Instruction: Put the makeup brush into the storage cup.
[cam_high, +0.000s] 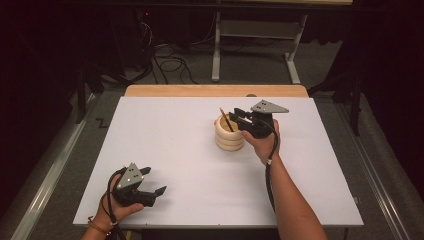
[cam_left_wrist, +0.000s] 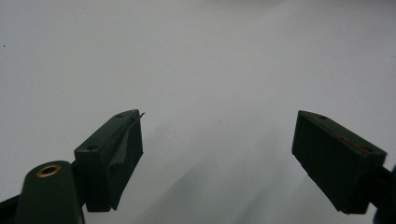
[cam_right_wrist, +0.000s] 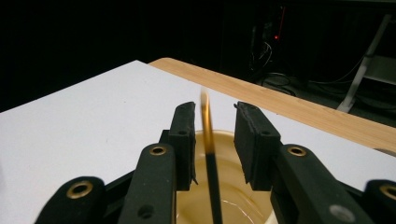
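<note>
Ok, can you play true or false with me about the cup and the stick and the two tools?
1. The right tool is at the ringed cream holder. True.
2. A thin brown stick stands between that tool's jaws. True; the jaws are apart, not pinching it.
3. The left tool is holding the stick. False; it is open, with nothing between its jaws, above the white table sheet near the front edge.
4. The holder lies tipped on its side. False; it stands upright.
5. The left tool touches the holder. False; they are far apart.
</note>
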